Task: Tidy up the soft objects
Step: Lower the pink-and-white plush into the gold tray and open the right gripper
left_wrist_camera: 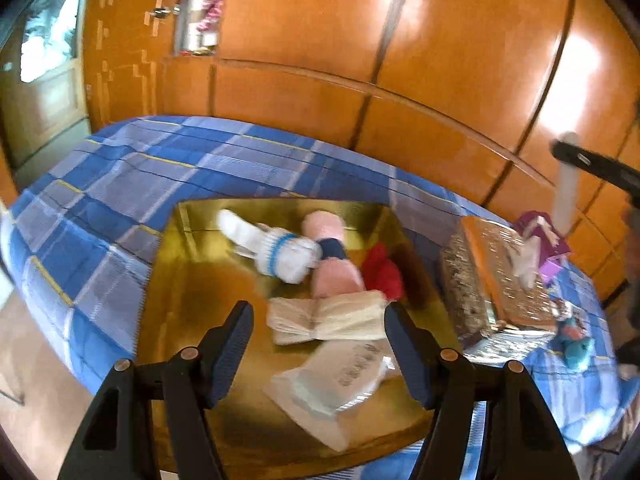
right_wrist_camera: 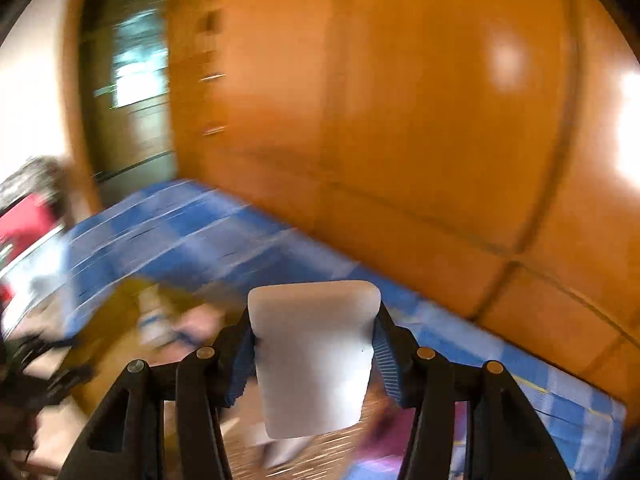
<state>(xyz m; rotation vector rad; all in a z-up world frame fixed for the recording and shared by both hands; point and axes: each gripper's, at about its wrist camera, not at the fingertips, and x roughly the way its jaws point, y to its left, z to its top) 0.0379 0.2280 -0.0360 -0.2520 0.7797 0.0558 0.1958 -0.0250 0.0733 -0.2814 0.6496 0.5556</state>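
Right wrist view: a white soft pad (right_wrist_camera: 314, 360), rounded at its top corners, stood upright between the blue-ribbed fingers (right_wrist_camera: 242, 364) of the right gripper (right_wrist_camera: 314, 344), which were clamped on its two side edges. The pad was lifted clear of the surfaces below it. Motion blur smeared the rest of this view; a blue checked bedspread (right_wrist_camera: 208, 232) and an orange wooden wardrobe (right_wrist_camera: 400, 120) lay behind the pad.

Left wrist view: the left gripper (left_wrist_camera: 318, 336) hovered with its fingers apart and nothing between them, above a shallow gold tray (left_wrist_camera: 192, 280) resting on the bedspread (left_wrist_camera: 120, 176). Inside the tray lay a white sock with blue stripes (left_wrist_camera: 272, 246), two pink fluffy items (left_wrist_camera: 336, 280) separated by a dark blue band, a red cloth (left_wrist_camera: 382, 272), a folded cream cloth (left_wrist_camera: 328, 316) and a flat clear packet (left_wrist_camera: 332, 384). The sock touched the pink items; the red cloth sat just beside them toward the tray's right wall. The cream cloth lay nearer the camera, and the packet overlapped the tray's near right part.

A silver glittery box (left_wrist_camera: 496, 292) stood on the bedspread just right of the tray, with a white soft item (left_wrist_camera: 526, 260) on top. Purple objects (left_wrist_camera: 540, 232) lay behind the box and a teal soft toy (left_wrist_camera: 578, 350) near its front corner. At the upper right edge, the pad (left_wrist_camera: 566, 188) appeared again, held in the right gripper (left_wrist_camera: 576, 160) well above the box.
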